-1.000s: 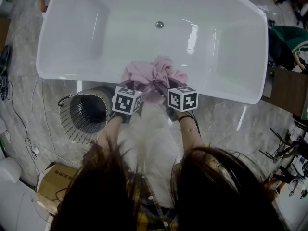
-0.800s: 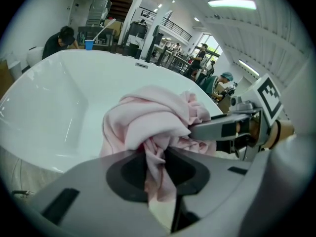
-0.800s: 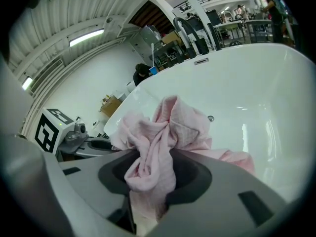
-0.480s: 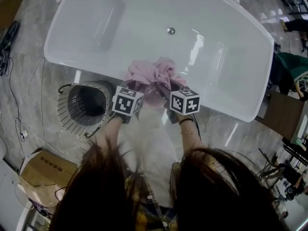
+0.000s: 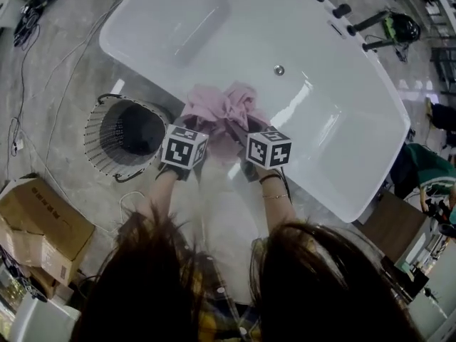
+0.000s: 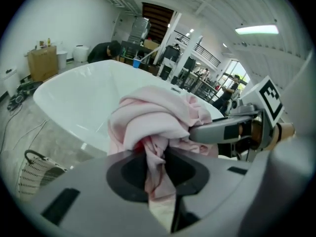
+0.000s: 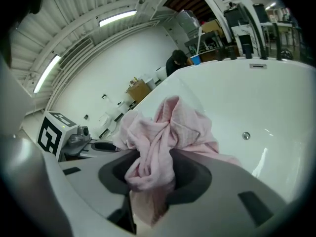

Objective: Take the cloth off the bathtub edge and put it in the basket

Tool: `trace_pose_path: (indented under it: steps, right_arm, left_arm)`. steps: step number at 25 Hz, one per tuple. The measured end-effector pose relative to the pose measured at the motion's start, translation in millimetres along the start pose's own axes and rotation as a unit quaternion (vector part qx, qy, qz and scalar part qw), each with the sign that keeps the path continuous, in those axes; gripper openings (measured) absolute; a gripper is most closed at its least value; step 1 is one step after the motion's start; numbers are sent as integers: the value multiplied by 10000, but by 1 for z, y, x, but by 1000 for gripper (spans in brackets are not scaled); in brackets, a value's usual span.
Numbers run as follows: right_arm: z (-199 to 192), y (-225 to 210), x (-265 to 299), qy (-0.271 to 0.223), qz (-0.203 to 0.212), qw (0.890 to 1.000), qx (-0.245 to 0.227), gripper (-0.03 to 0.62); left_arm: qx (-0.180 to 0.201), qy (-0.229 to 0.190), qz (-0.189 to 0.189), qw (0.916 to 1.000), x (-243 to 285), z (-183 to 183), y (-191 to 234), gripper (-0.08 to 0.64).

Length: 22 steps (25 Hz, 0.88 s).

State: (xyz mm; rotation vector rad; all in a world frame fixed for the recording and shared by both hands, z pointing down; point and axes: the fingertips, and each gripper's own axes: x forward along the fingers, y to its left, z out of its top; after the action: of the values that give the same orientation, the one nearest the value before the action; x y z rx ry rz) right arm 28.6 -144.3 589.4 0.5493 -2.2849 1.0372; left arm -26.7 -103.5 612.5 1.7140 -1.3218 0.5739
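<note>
Gripping the pink cloth (image 5: pixel 224 111) with both tools at once: left gripper (image 5: pixel 198 128) pinching a fold at the bundle's 7 o'clock corner, right gripper (image 5: pixel 244 130) pinching another at its 5 o'clock. Seen along each pair of jaws: closed narrowly on bunched fabric, a twisted strand squeezed between the pads and the rest ballooning beyond them. Held side by side and close together, marker cubes facing up toward the head camera, both tilted down and away from the body toward 12 o'clock. Reaching forward with forearms nearly parallel, left hand (image 5: pixel 169 175) and right hand (image 5: pixel 259 177) wrapped round the handles behind the cubes. Bunched over the near rim of the tub (image 5: pixel 342 120); no telling whether touching it or lifted clear. Standing on the floor at 9 o'clock from the cloth, just beside the tub: the basket (image 5: pixel 94 142), mouth up. Lying further out at 8 o'clock: a box (image 5: pixel 43 226).
</note>
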Motion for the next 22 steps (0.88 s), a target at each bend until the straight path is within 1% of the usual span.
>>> trace_pose_path:
  steps: [4, 7, 9, 12, 16, 22]
  right_arm:
    - [14, 30, 28, 363, 378, 9970, -563, 167]
    - [15, 58, 51, 592, 627, 9922, -896, 167]
    - [15, 77, 66, 748, 797, 9880, -1095, 167]
    - [10, 104, 88, 954, 1019, 9810, -1344, 167]
    - [-1, 142, 113, 1197, 1290, 9690, -1734, 169]
    - [-22, 204, 148, 1408, 1561, 9566, -2019, 168]
  left_arm:
    - [-623, -383, 366, 9966, -21, -2, 30, 98]
    - [-1040, -598, 586, 9911, -40, -13, 56, 98]
    - [-1324, -747, 725, 9857, -52, -21, 71, 98]
    - [-1632, -930, 938, 9777, -69, -35, 96, 98]
    - [-2057, -1172, 1221, 9639, -96, -59, 122, 98]
    - [-2525, -1430, 1460, 9458, -135, -96, 165, 98]
